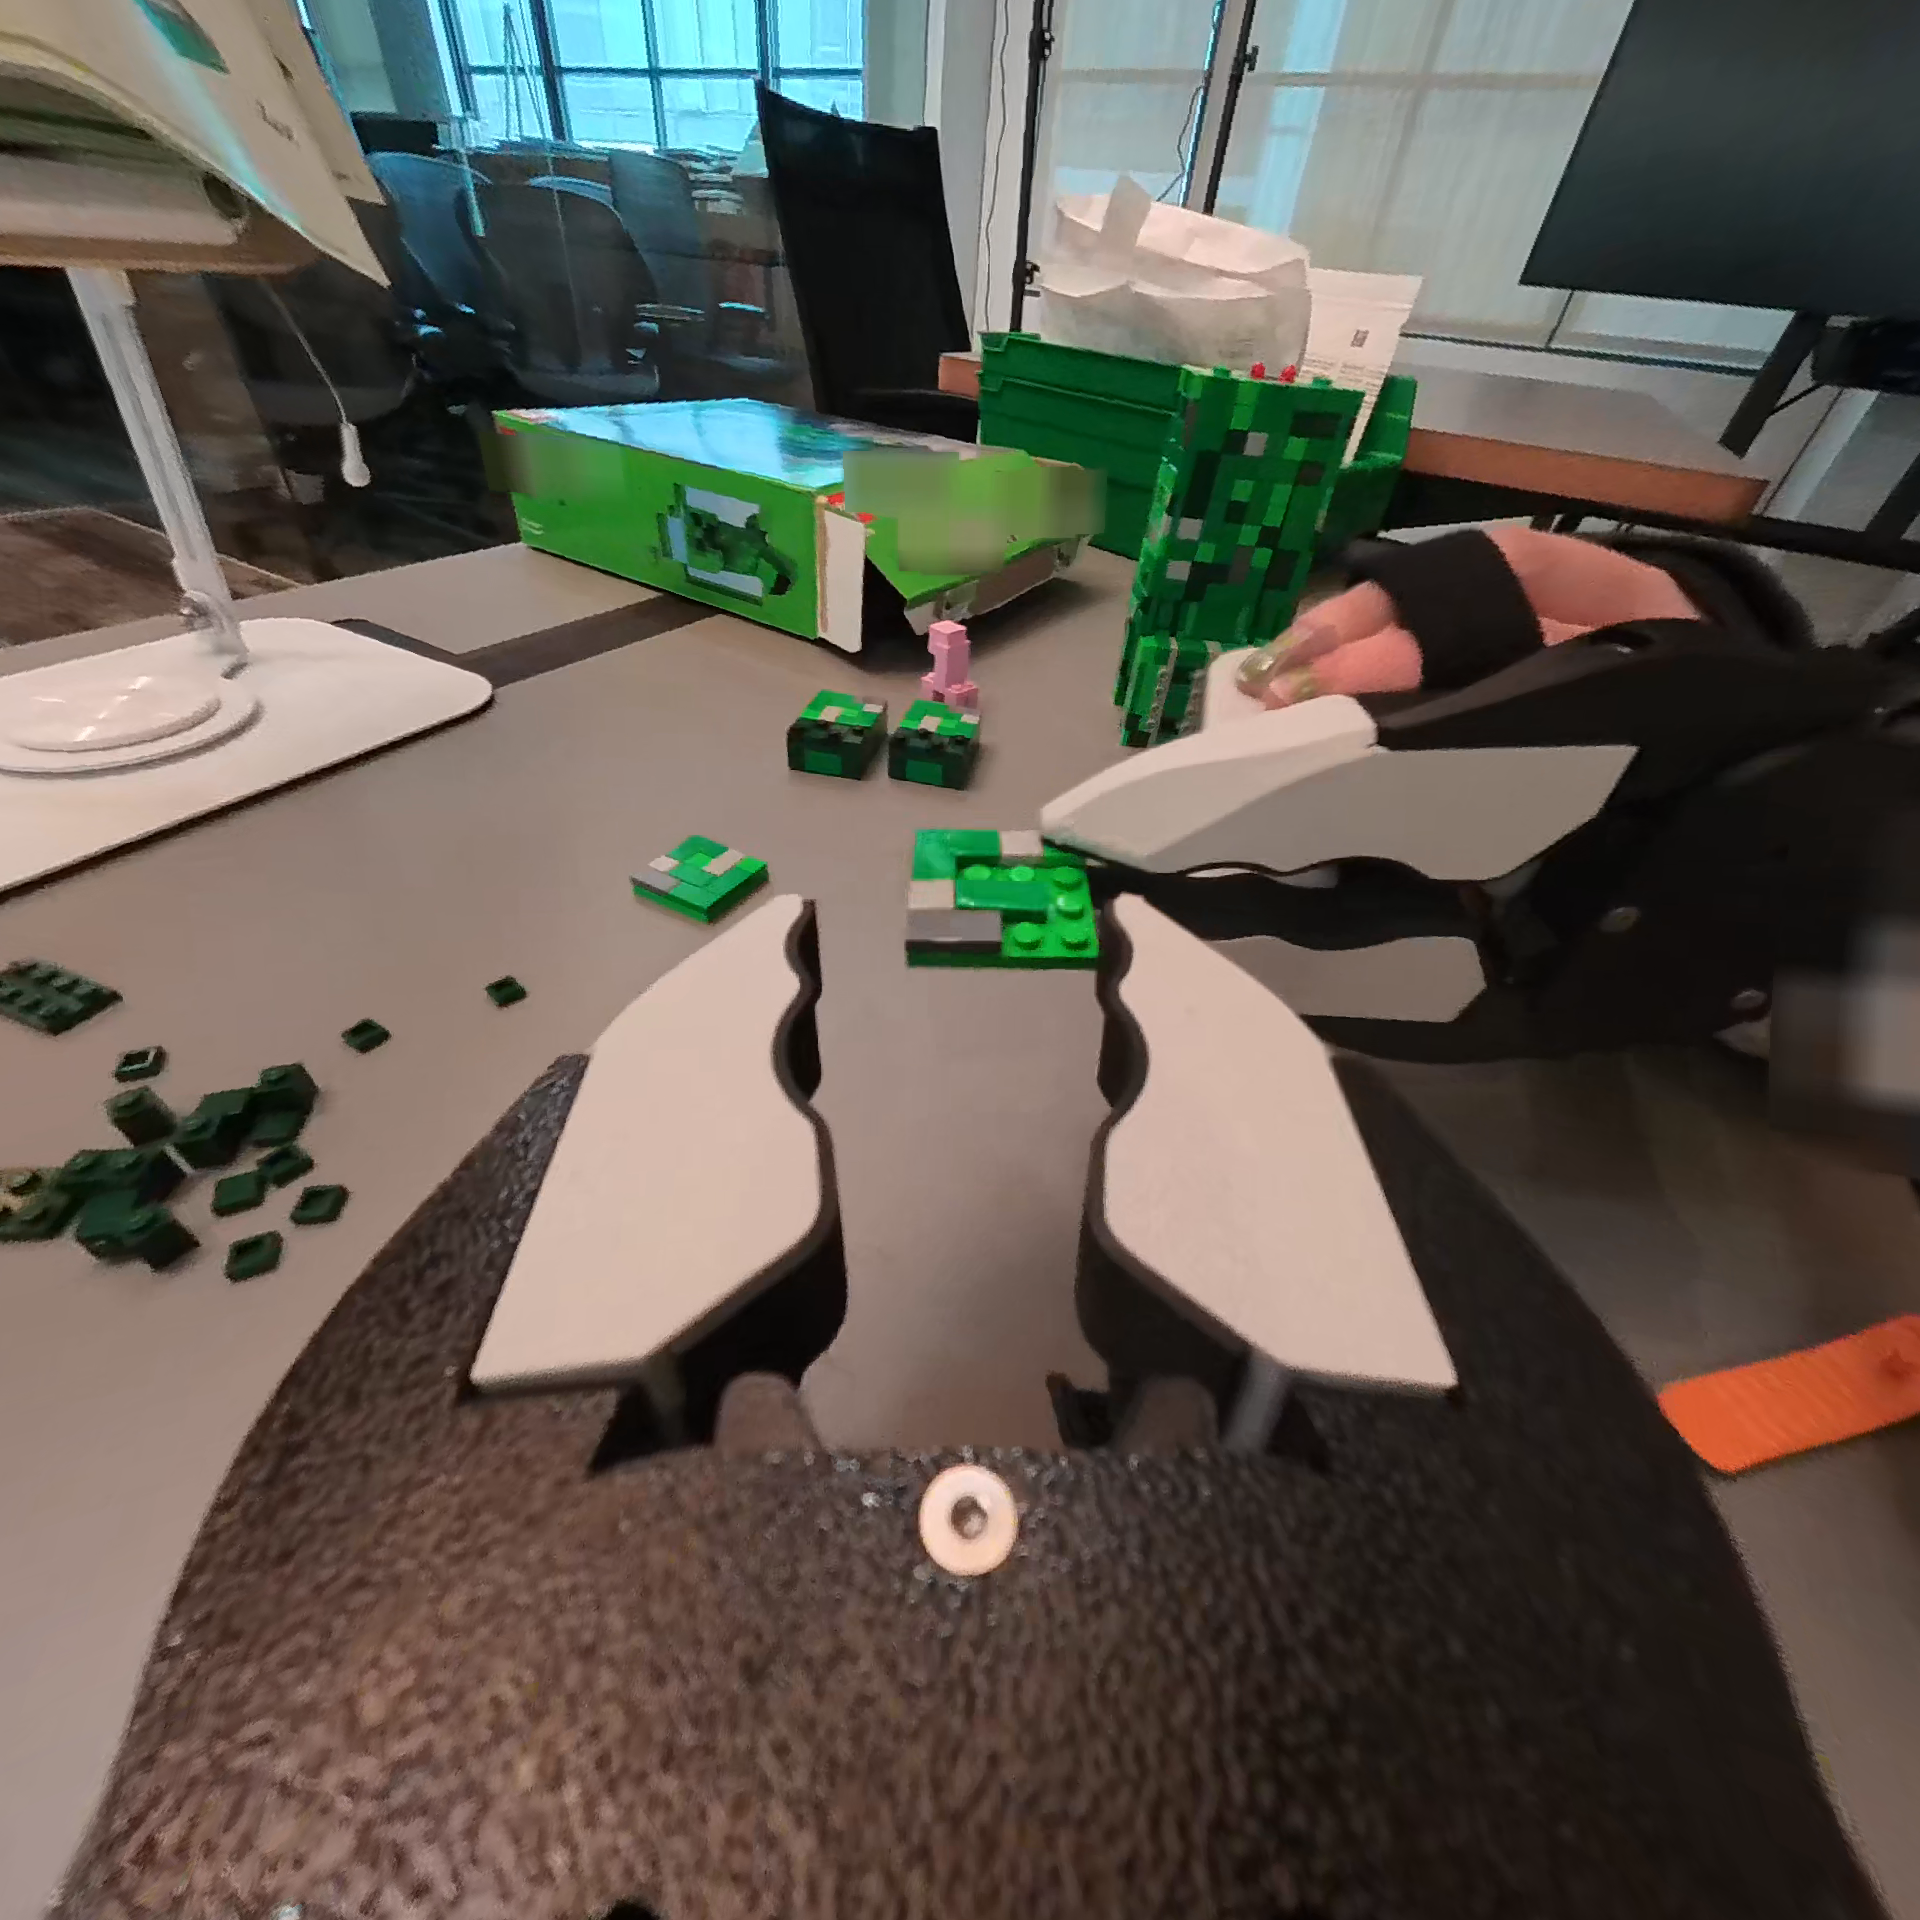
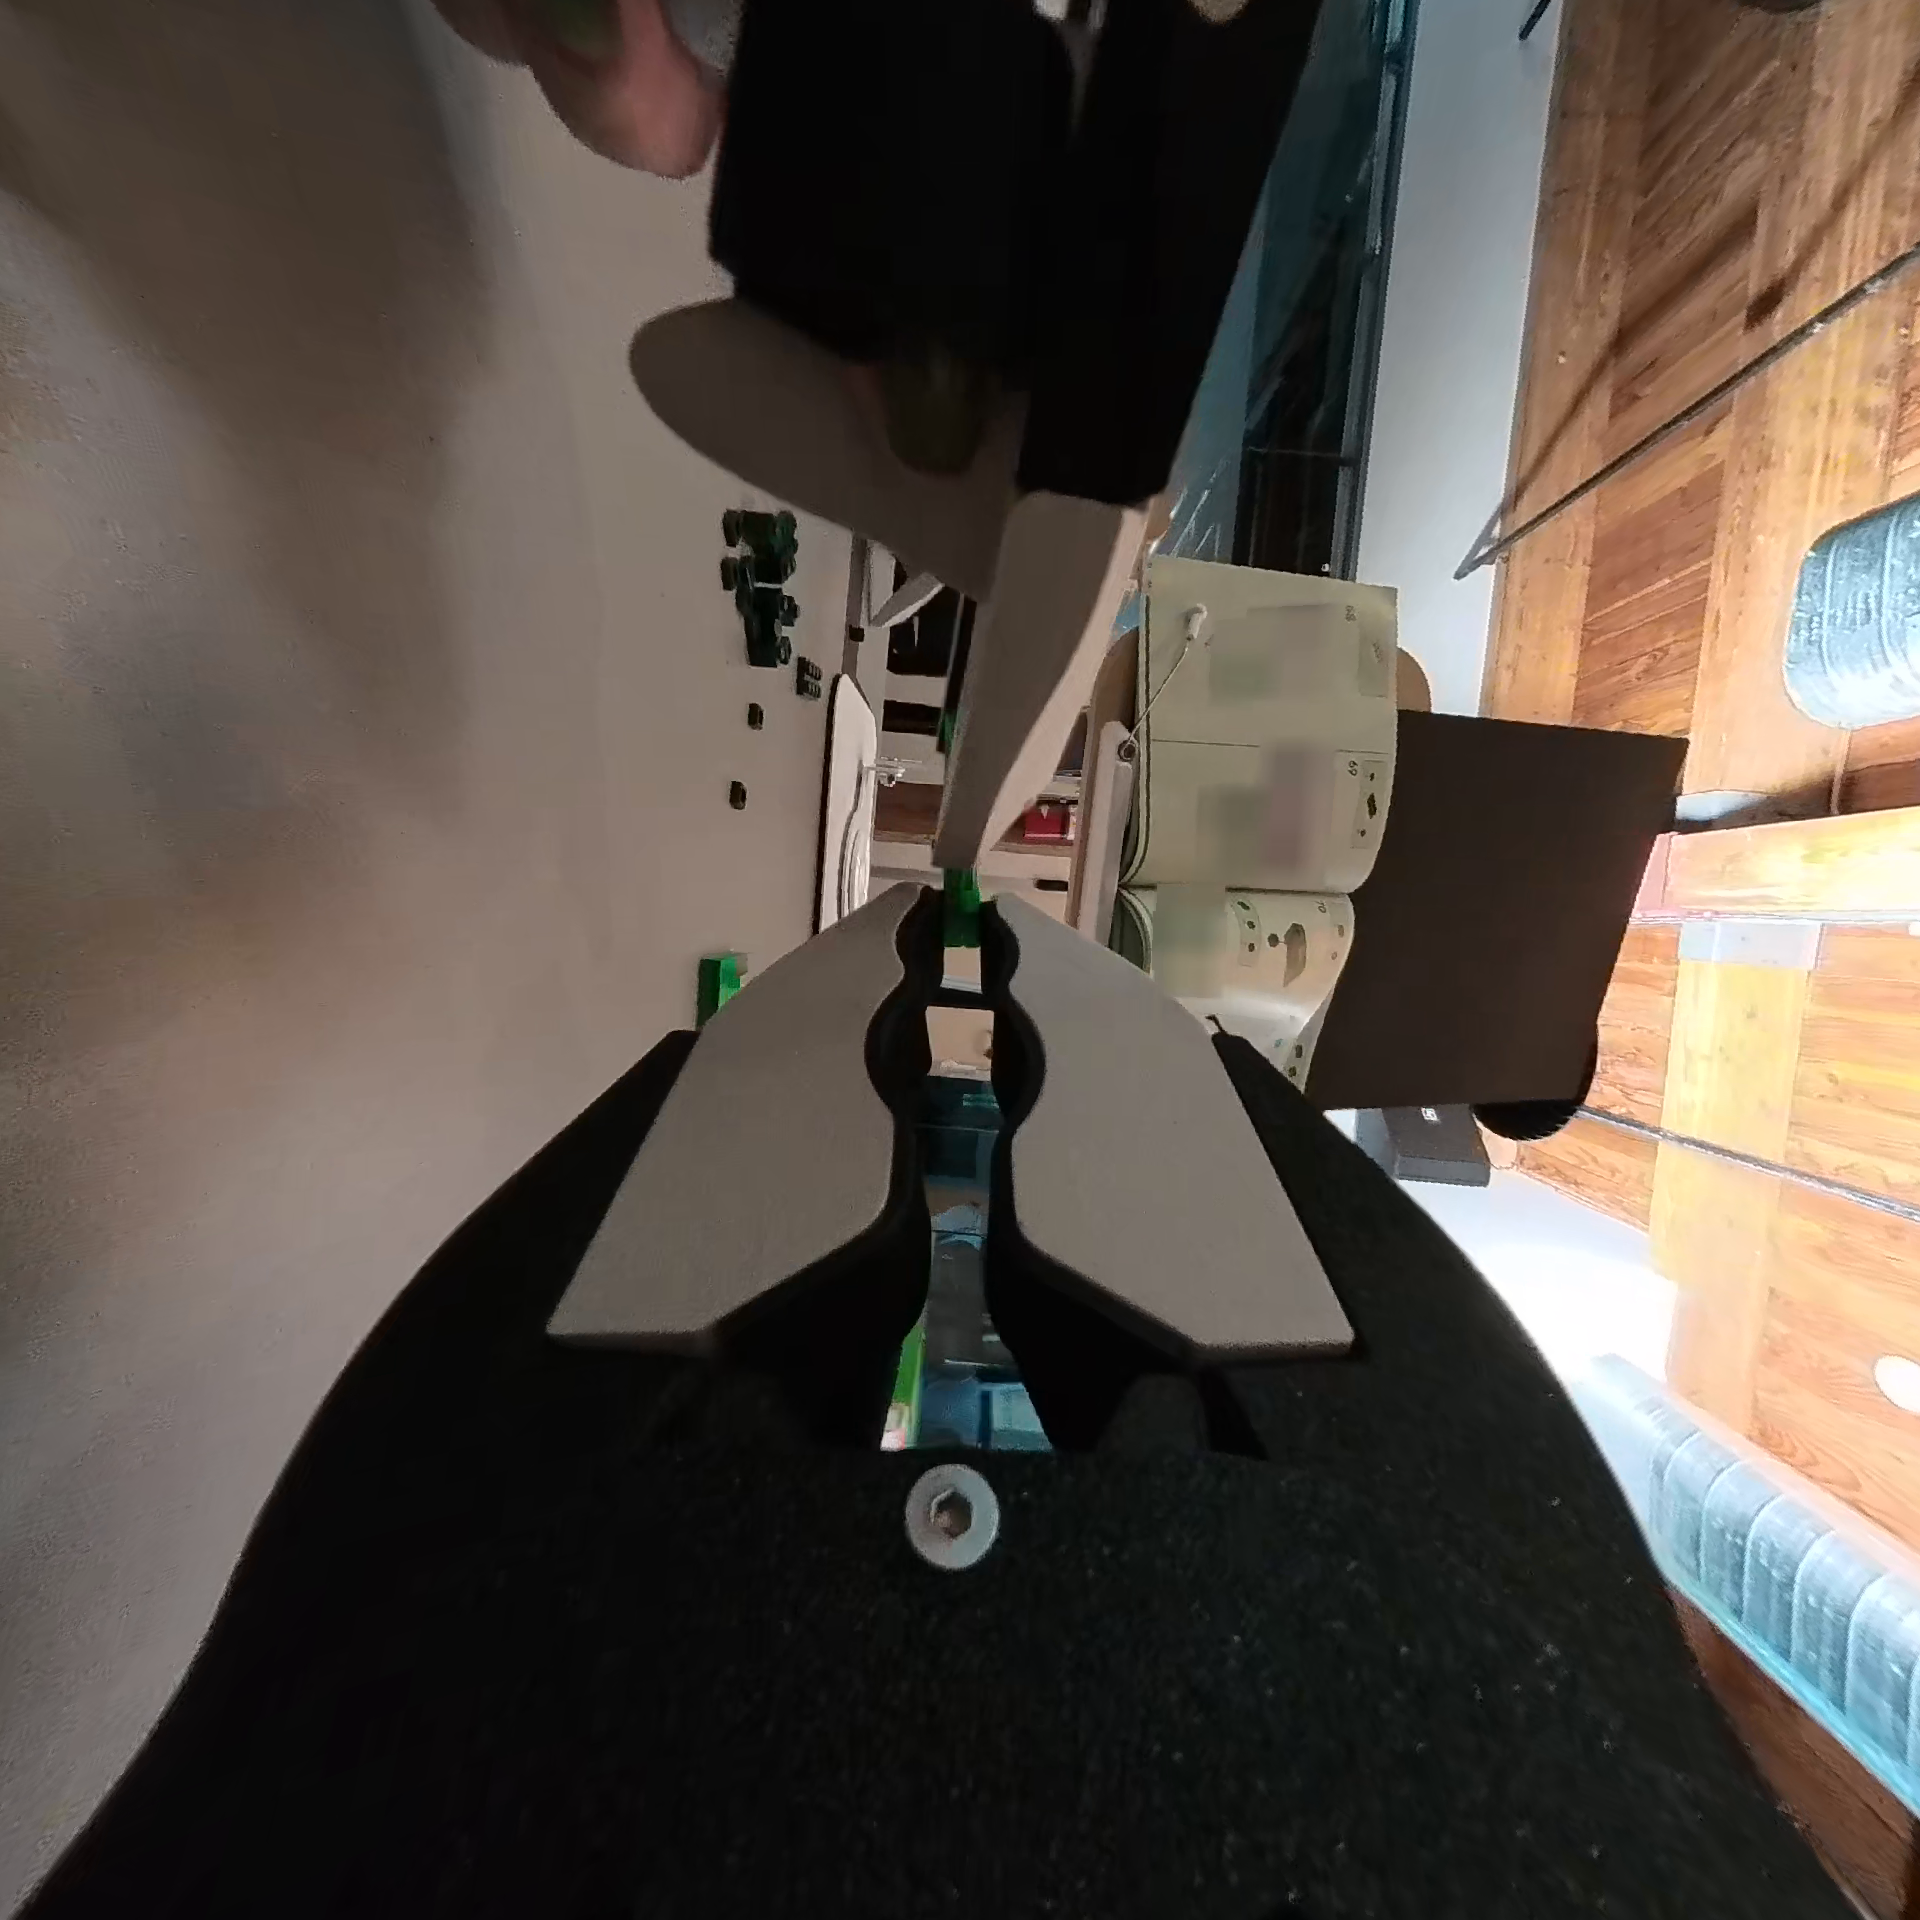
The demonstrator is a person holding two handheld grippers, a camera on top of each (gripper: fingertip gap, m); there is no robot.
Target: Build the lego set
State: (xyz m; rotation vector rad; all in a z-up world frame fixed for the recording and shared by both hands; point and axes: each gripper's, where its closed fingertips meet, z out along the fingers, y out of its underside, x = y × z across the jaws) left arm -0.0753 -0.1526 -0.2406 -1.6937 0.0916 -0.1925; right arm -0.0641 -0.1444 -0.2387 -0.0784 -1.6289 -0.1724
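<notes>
A bright green Lego plate [image 1: 1003, 904] with green and grey tiles sits low over the grey table [image 1: 935, 1143]. My right gripper [image 1: 1081, 857] comes in from the right, turned on its side, and is shut on the plate's right edge. In the right wrist view the plate [image 2: 961, 930] shows edge-on between the right gripper's [image 2: 958, 902] tips. My left gripper [image 1: 961, 920] is open and empty, its tips just short of the plate. One of its fingers [image 2: 997, 675] reaches the plate's end.
A second tiled plate [image 1: 701, 878], two dark green blocks [image 1: 831, 732], a pink figure [image 1: 951, 660], a tall green build [image 1: 1236, 551] and the set's box [image 1: 707, 520] lie beyond. Loose dark green pieces [image 1: 177, 1153] lie left, a lamp base [image 1: 114, 717] far left, an orange tool [image 1: 1797, 1392] right. Left and right tips are no more than a few centimetres apart. Between my right fingertips and the pink figure [image 1: 951, 660] there is roughly 25 cm.
</notes>
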